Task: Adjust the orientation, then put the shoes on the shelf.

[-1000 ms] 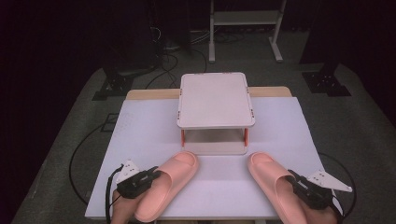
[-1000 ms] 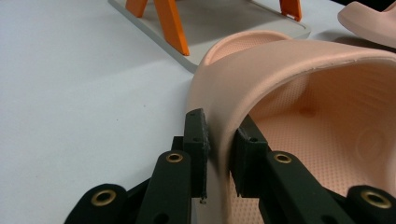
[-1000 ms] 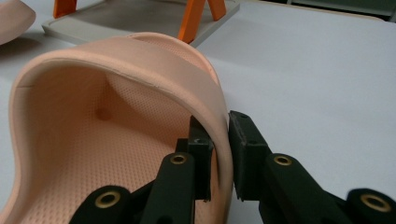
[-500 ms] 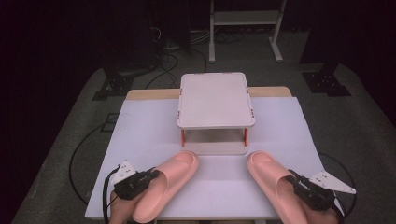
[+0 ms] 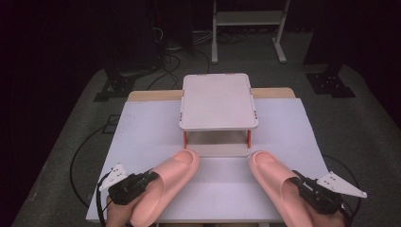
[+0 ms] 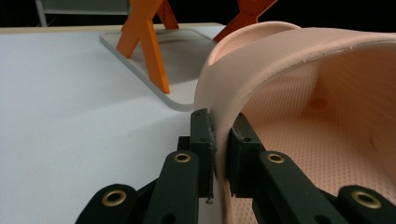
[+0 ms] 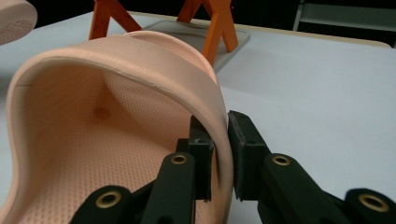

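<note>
- The left gripper (image 5: 152, 177) is clamped on the side wall of the left pink slipper (image 5: 165, 185), at the near left of the table in the high view; one jaw sits outside the wall, the other inside the shoe.
- In the left gripper view the left gripper (image 6: 220, 140) has both pads pressed flat against the thin foam edge of the left pink slipper (image 6: 299, 93), with the dotted insole to the right of the jaws.
- The right gripper (image 5: 300, 182) is likewise closed on the side wall of the right pink slipper (image 5: 279, 184), at the near right of the table.
- In the right gripper view the right gripper (image 7: 219, 135) pinches the rim of the right pink slipper (image 7: 107, 107) between its two black pads; the strap arches over the footbed to the left.
- Both slippers lie on the white table (image 5: 142, 137), toes pointing away from the person and angled towards each other, well apart.
- Between and just beyond the toes stands a small two-tier shoe rack (image 5: 217, 101) with a pale top shelf, orange legs and a pale base plate.
- The toes lie just beside the front edge of that base plate.
- A cable (image 5: 78, 161) loops over the dark floor to the left of the table.
</note>
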Demonstrator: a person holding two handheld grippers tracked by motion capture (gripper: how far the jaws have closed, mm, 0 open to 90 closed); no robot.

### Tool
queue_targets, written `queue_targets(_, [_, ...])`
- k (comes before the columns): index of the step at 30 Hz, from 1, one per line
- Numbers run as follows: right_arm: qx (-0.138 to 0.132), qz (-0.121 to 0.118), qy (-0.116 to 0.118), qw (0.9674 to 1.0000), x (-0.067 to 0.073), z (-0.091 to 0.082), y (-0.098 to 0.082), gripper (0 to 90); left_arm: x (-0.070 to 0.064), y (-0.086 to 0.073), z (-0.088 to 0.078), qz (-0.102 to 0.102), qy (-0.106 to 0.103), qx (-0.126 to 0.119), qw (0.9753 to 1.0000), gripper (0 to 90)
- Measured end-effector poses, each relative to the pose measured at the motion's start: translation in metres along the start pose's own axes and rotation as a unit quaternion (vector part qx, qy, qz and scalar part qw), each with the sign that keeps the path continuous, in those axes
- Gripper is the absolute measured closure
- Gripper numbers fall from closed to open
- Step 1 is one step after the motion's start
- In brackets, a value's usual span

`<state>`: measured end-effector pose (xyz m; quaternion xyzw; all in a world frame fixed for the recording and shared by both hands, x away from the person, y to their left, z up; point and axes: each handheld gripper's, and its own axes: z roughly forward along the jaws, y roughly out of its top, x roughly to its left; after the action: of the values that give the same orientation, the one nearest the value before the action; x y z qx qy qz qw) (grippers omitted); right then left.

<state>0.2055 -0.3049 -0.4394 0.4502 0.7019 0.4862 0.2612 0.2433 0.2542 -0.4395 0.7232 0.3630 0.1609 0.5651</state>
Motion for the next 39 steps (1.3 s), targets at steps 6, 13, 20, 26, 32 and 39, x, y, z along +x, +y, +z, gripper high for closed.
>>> queue_targets(6, [-0.005, -0.002, 0.006, 1.0000, 0.003, -0.004, 0.007, 79.5, -0.003, 0.007, 0.000, 0.011, -0.008, -0.002, 0.9999, 82.7])
queue_targets(13, [-0.009, -0.011, 0.009, 0.9999, 0.005, -0.008, 0.016, 79.5, -0.008, 0.019, 0.001, 0.025, -0.013, -0.003, 0.9996, 82.7])
queue_targets(20, [-0.017, -0.024, 0.013, 0.9995, 0.010, -0.013, 0.026, 79.5, -0.013, 0.035, 0.001, 0.043, -0.021, -0.005, 0.9988, 82.5])
queue_targets(26, [-0.024, -0.037, 0.025, 0.9987, 0.018, -0.017, 0.037, 79.7, -0.020, 0.045, -0.001, 0.052, -0.035, -0.009, 0.9980, 82.4])
queue_targets(32, [-0.035, -0.044, 0.028, 0.9980, 0.020, -0.020, 0.044, 79.8, -0.023, 0.054, -0.001, 0.061, -0.041, -0.009, 0.9972, 82.4])
queue_targets(39, [-0.043, -0.052, 0.031, 0.9972, 0.022, -0.021, 0.052, 79.8, -0.025, 0.064, 0.000, 0.066, -0.050, -0.012, 0.9965, 82.3])
